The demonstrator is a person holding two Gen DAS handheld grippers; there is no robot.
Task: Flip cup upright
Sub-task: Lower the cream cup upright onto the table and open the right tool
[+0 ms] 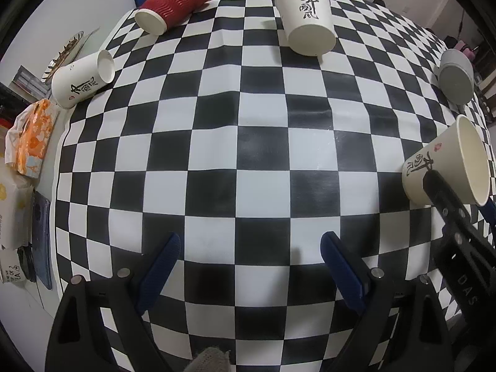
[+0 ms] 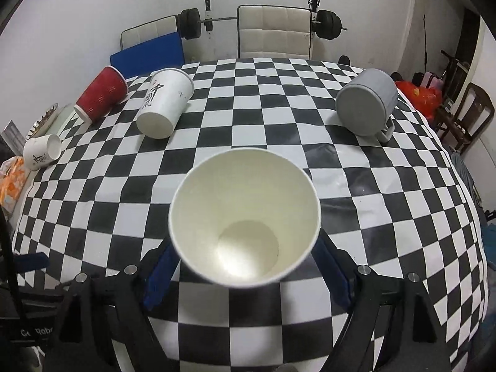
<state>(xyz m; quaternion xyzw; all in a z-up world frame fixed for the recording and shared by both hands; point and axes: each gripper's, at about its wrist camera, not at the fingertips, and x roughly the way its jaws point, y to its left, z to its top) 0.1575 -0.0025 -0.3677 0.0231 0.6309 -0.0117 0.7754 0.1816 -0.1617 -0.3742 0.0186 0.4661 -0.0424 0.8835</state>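
Right hand-held gripper (image 2: 245, 266) is clamped on the paper cup (image 2: 245, 217), held tilted near the bench (image 2: 372, 217) right edge, mouth toward the camera. Advise rotating the base down squarely before release (thin wall may crush). Left hand-held gripper (image 1: 251, 266) hovers spread, holding nothing.

This is a room in a home, doubling as a gym and storage corner. A barbell (image 2: 260, 20) rests on a rack against the white wall behind two padded chairs (image 2: 274, 31), and a wooden chair (image 2: 468, 108) stands beside bags (image 2: 418, 93) at the right. The tabletop (image 2: 279, 99) wears a checkered cloth.
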